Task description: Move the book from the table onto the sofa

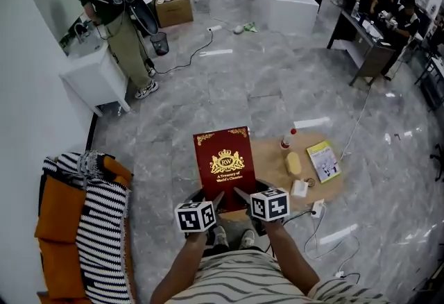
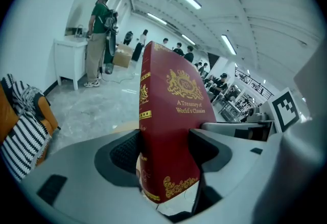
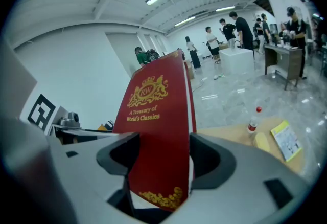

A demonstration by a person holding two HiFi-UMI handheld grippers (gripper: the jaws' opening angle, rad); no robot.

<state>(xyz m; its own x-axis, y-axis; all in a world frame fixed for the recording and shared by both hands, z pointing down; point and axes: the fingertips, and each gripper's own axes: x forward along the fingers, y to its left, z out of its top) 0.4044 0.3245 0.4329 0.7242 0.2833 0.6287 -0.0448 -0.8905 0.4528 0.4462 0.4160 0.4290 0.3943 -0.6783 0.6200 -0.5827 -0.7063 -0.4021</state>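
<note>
A dark red book point(image 1: 225, 165) with gold print is held up in the air, cover up, over the left end of the round wooden table point(image 1: 334, 193). My left gripper point(image 1: 211, 202) is shut on its near left edge, and the right gripper point(image 1: 241, 196) is shut on its near right edge. In the left gripper view the book point(image 2: 171, 115) stands clamped between the jaws, spine toward the camera. In the right gripper view the book point(image 3: 159, 131) fills the gap between the jaws. The orange sofa point(image 1: 57, 216) with a black-and-white striped throw point(image 1: 100, 233) lies at the lower left.
On the table lie a yellow booklet point(image 1: 323, 160), a yellow block point(image 1: 293, 162), a small red-capped bottle point(image 1: 287, 138) and a white item point(image 1: 300, 189). Cables point(image 1: 326, 240) trail on the marble floor. A person point(image 1: 114, 25) stands by a white cabinet point(image 1: 97, 77) far left.
</note>
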